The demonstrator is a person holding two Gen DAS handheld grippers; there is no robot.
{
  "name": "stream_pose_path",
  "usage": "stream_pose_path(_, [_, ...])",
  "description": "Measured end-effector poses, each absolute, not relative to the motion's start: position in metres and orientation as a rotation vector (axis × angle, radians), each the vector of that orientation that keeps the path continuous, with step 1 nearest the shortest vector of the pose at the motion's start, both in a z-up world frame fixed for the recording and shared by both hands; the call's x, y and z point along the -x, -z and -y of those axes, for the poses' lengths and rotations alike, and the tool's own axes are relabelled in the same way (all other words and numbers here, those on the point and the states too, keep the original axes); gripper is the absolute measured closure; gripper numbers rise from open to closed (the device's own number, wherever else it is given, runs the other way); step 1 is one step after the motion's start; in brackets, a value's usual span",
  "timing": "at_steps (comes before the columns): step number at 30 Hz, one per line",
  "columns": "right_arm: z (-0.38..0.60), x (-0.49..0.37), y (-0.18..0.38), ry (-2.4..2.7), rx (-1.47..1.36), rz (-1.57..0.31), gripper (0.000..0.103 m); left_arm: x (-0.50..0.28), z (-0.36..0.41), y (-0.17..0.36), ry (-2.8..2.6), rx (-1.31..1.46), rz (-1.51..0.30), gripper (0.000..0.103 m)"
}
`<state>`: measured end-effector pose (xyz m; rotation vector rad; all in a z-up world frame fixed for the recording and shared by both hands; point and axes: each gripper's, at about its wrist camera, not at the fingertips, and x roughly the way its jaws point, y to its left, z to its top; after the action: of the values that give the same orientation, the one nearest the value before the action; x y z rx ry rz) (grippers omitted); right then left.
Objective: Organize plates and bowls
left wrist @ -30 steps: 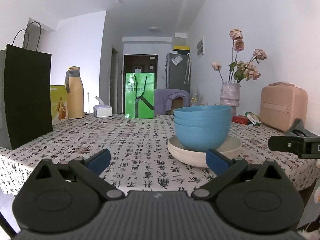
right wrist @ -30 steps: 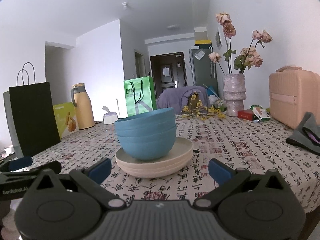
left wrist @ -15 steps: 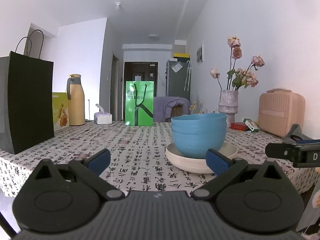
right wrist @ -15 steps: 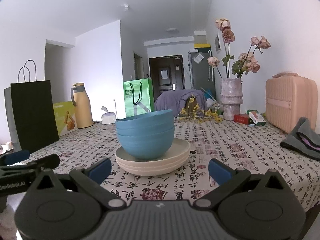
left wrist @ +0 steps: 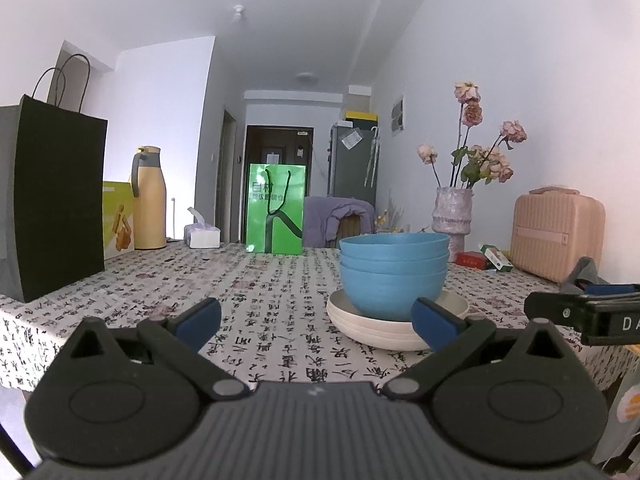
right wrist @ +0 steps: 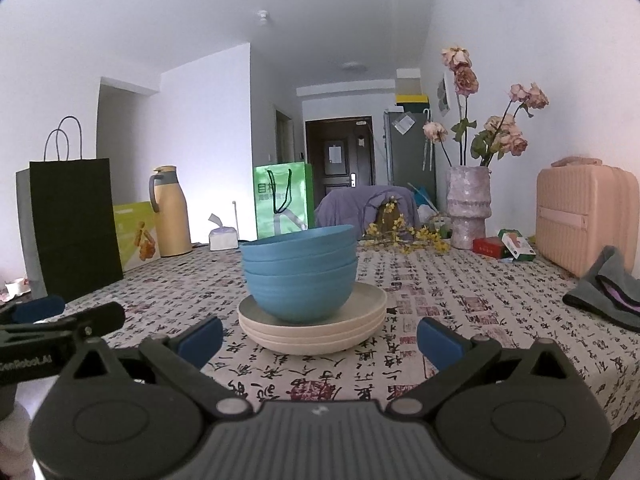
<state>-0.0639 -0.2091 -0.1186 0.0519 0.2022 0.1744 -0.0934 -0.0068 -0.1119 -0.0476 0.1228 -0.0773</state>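
Three nested blue bowls point(left wrist: 394, 276) point(right wrist: 300, 272) stand on a stack of three cream plates point(left wrist: 376, 330) point(right wrist: 312, 334) on the patterned tablecloth point(left wrist: 256, 304). My left gripper point(left wrist: 318, 320) is open and empty, short of the stack and to its left; its right fingertip point(left wrist: 434, 320) overlaps the plates in the view. My right gripper point(right wrist: 320, 338) is open and empty, facing the stack from the near table edge. Each gripper shows at the edge of the other's view: the right one in the left wrist view point(left wrist: 580, 314), the left one in the right wrist view point(right wrist: 60, 322).
A black paper bag point(left wrist: 52, 208), yellow box point(left wrist: 118, 224), tan thermos point(left wrist: 148, 200), tissue box point(left wrist: 202, 236) and green bag point(left wrist: 276, 210) stand along the left and far side. A vase of dried roses point(right wrist: 468, 212), small boxes point(right wrist: 504, 246), a pink case point(right wrist: 584, 220) and grey cloth point(right wrist: 608, 288) sit at right.
Both grippers have dropped lower and tilted up, so the table looks flatter and the stack sits lower in view. Both stay open; the stack has not moved.
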Motion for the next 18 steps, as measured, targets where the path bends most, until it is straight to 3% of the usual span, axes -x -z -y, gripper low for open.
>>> stream_pose_path(18, [0.2072,0.0656,0.1191,-0.181,-0.043,-0.200,0.000,0.0942,0.0062,0.1123,0.080,0.046,-0.119,0.000])
